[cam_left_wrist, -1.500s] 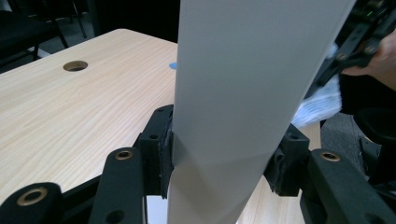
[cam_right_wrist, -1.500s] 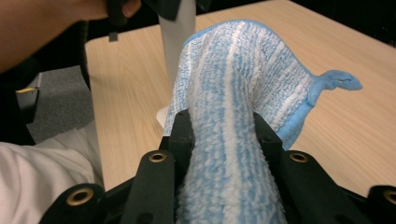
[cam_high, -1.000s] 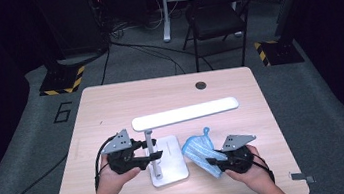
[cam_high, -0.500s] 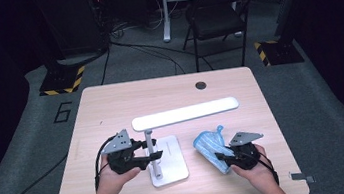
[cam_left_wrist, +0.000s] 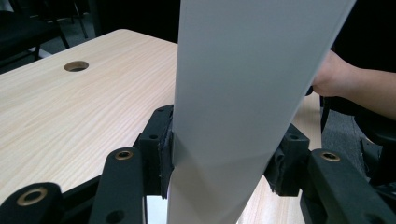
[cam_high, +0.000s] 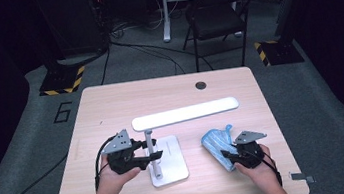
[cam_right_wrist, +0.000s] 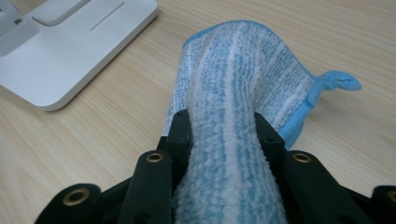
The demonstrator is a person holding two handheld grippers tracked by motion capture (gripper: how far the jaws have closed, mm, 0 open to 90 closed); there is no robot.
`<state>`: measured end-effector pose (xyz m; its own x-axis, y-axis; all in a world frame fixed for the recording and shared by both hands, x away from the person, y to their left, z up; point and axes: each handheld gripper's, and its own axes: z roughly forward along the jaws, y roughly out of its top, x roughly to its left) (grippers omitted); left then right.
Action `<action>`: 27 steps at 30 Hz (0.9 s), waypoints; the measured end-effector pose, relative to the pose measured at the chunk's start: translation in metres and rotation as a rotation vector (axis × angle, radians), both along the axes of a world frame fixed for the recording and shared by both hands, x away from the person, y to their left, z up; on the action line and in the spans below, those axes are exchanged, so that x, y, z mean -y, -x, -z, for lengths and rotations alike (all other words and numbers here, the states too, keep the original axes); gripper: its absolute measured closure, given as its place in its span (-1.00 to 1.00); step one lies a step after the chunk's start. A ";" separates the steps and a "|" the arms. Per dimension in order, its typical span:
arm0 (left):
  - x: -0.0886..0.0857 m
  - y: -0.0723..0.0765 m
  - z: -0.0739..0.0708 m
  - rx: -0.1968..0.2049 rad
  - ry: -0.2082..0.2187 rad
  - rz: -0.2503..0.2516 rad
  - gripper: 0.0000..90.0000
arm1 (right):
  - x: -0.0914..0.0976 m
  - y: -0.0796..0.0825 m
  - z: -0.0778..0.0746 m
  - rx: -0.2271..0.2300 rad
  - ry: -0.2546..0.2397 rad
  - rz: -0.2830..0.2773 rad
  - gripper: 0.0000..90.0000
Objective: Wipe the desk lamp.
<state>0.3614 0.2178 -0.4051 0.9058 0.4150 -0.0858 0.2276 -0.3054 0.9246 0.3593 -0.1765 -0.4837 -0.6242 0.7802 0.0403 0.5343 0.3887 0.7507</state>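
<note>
A white desk lamp stands on the wooden table (cam_high: 110, 105), with a flat base (cam_high: 171, 160), a thin upright stem (cam_high: 150, 145) and a long head bar (cam_high: 185, 114). My left gripper (cam_high: 155, 155) is shut on the stem from the left; in the left gripper view the pads (cam_left_wrist: 163, 144) press on both sides of the white stem (cam_left_wrist: 233, 93). To the right of the base lies a blue striped cloth (cam_high: 216, 141). My right gripper (cam_high: 225, 155) holds its near end, low on the table. Its jaws have just eased open slightly, but the pads (cam_right_wrist: 180, 130) still squeeze the cloth (cam_right_wrist: 233, 93).
A round cable hole (cam_high: 200, 85) sits near the table's far edge. A black folding chair (cam_high: 215, 15) stands on the floor behind the table. The lamp base's corner (cam_right_wrist: 70, 46) lies just left of the cloth. The other hand (cam_left_wrist: 336, 79) shows beyond the stem.
My right gripper has carried the cloth to the right, away from the lamp base, and lowered it toward the table. The left gripper and lamp have stayed put.
</note>
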 end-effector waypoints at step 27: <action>0.000 0.000 0.000 -0.005 0.002 -0.002 0.12 | 0.006 -0.002 0.012 0.007 0.004 0.070 -0.03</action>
<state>0.3610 0.2182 -0.4051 0.9044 0.4167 -0.0915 0.2329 -0.3027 0.9242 0.3616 -0.1829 -0.4958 -0.5687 0.8219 0.0336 0.5552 0.3534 0.7529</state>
